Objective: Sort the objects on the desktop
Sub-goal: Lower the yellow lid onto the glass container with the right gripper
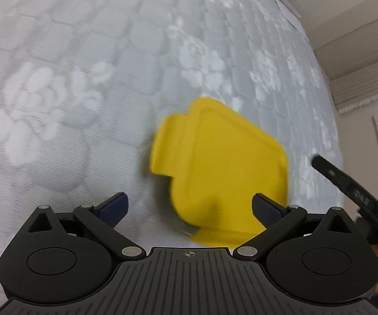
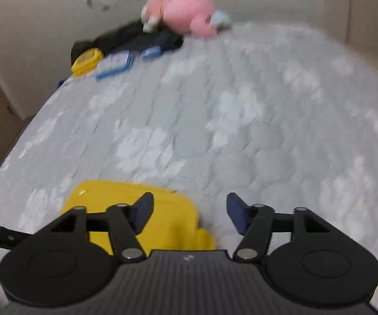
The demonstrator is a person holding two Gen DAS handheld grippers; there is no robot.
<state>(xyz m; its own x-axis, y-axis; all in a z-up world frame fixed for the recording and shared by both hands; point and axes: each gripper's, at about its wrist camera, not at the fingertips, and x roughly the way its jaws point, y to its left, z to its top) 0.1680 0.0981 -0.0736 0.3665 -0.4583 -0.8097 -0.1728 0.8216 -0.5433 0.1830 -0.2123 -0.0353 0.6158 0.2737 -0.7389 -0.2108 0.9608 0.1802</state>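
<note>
Here, left gripper (image 1: 190,207) spread wide, gripping nothing, with the yellow lid (image 1: 220,173) lying flat on the grey flowered bedspread (image 1: 84,78) under and just beyond the right pad. Right gripper (image 2: 190,214) standing open, nothing between the pads, same lid at about eight o'clock beneath the left finger. Farther off at eleven o'clock: small yellow container (image 2: 86,60), blue boxes (image 2: 115,64), black cloth (image 2: 136,39). Farthest, at twelve, pink plush toy (image 2: 186,13) against the wall.

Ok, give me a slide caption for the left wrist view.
Open left gripper above a yellow lid lying on the grey floral mattress.
</note>
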